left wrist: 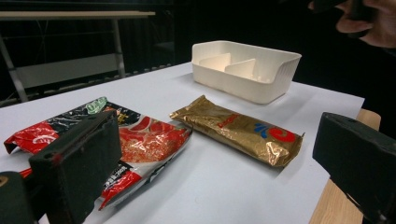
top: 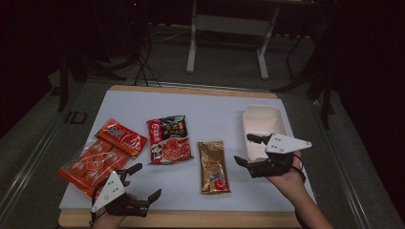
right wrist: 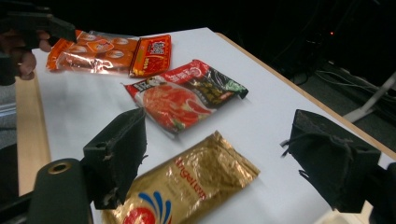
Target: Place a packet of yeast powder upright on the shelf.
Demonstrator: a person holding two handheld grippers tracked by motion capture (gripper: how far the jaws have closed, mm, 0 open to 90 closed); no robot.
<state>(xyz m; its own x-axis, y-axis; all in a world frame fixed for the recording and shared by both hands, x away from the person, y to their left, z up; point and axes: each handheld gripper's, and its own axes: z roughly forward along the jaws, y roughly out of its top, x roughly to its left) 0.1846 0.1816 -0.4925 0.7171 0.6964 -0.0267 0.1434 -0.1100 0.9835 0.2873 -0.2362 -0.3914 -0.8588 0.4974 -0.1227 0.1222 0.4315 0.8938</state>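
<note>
Several snack packs lie on the white table top (top: 210, 109). A gold packet (top: 213, 167) (left wrist: 238, 130) (right wrist: 187, 191) lies right of centre. Left of it sits a red and black bag (top: 168, 139) (left wrist: 140, 140) (right wrist: 187, 93). My right gripper (top: 243, 149) (right wrist: 224, 158) hovers just right of the gold packet, between it and the white tray (top: 262, 114). Its jaws are open and hold nothing. My left gripper (top: 148, 180) (left wrist: 219, 163) rests near the front edge, open and empty, pointing toward the red bag.
An orange multi-pack bag (top: 93, 164) (right wrist: 93, 53) and a small red-orange packet (top: 122, 136) (right wrist: 152, 53) lie at the left. The tray (left wrist: 252, 84) has inner dividers and nothing in it. A wooden edge (top: 191, 219) borders the front; a metal frame (top: 229, 28) stands beyond the table.
</note>
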